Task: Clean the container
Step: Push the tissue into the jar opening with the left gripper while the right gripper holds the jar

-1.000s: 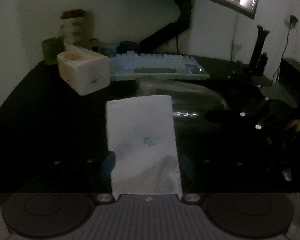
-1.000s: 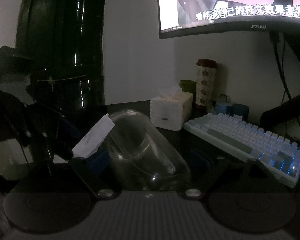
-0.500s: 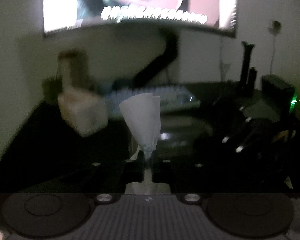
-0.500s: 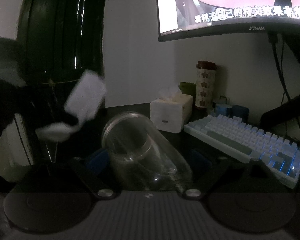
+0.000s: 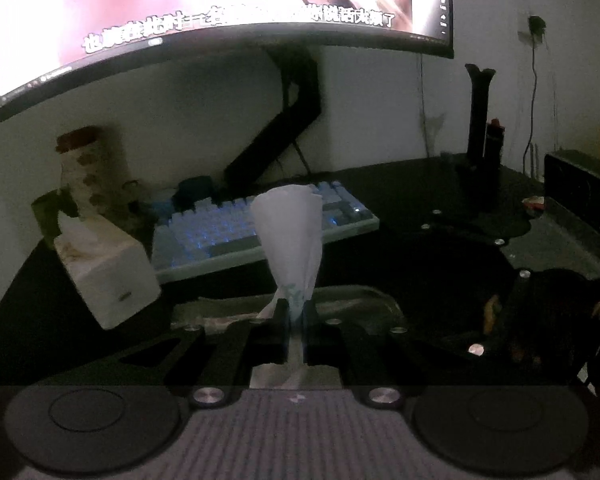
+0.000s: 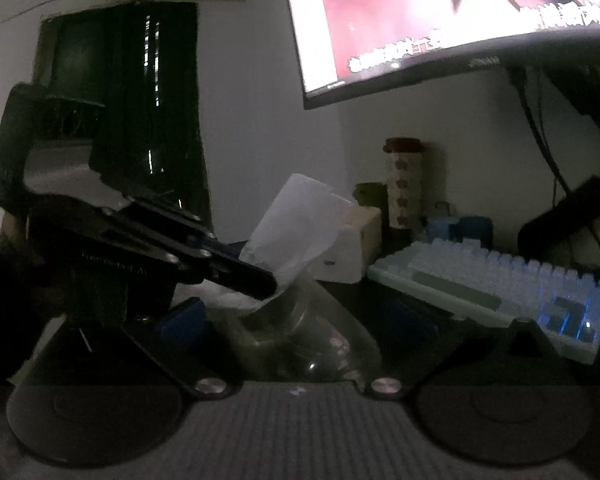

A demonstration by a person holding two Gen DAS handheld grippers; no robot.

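A clear glass jar (image 6: 300,336) sits between my right gripper's (image 6: 296,320) two fingers, which grip its sides, mouth pointing away from the camera. My left gripper (image 5: 294,320) is shut on a white tissue (image 5: 292,240) that fans out upward above its tips. In the right wrist view the left gripper (image 6: 256,280) comes in from the left and holds the tissue (image 6: 296,220) right at the jar's mouth. The jar (image 5: 340,304) shows faintly behind the left fingers.
A white tissue box (image 5: 104,268) stands at the left, a lit keyboard (image 5: 236,236) behind it, and a patterned tumbler (image 5: 92,168) and green cup (image 5: 46,212) near the wall. A large monitor (image 5: 220,4) hangs above. A black stand (image 5: 480,120) is at the right.
The left gripper has shut on the tissue, pinching it into a fan, and moved it up to the jar's mouth. The right gripper has tilted the jar and the view upward.
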